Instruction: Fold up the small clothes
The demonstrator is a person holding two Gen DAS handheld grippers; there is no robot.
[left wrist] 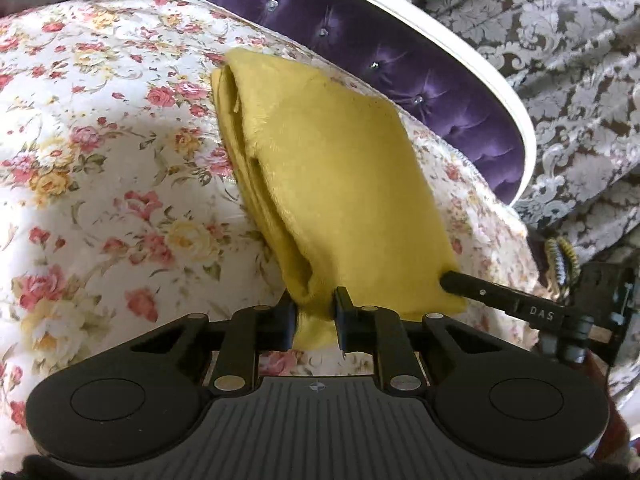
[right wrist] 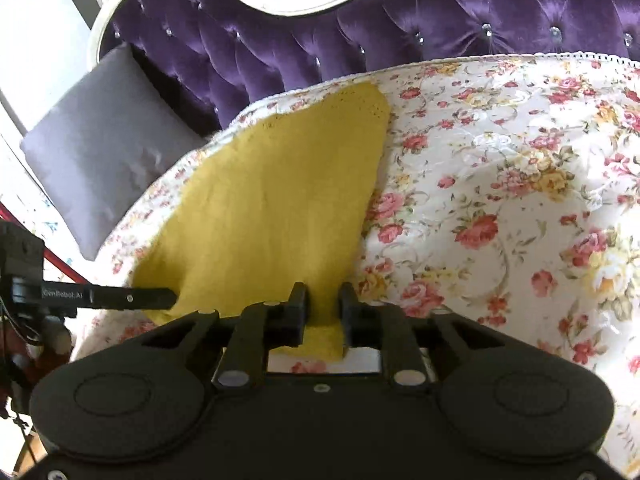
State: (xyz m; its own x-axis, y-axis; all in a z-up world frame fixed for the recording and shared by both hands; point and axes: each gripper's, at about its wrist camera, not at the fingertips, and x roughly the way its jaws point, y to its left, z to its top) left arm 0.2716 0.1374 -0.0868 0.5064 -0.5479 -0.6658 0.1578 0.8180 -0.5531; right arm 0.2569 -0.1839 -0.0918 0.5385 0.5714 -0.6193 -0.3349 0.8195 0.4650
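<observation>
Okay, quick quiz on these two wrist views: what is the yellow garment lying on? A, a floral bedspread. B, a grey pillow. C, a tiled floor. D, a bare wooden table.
A: the yellow garment lies spread on the floral bedspread with red and yellow roses, in front of the purple tufted headboard; the grey pillow sits off to the side, apart from it.

The small garment (left wrist: 336, 184) is plain mustard yellow. It lies on a white cover (left wrist: 100, 160) printed with pink and yellow roses. The tufted headboard (right wrist: 320, 48) is purple, the cushion (right wrist: 100, 140) grey.
</observation>
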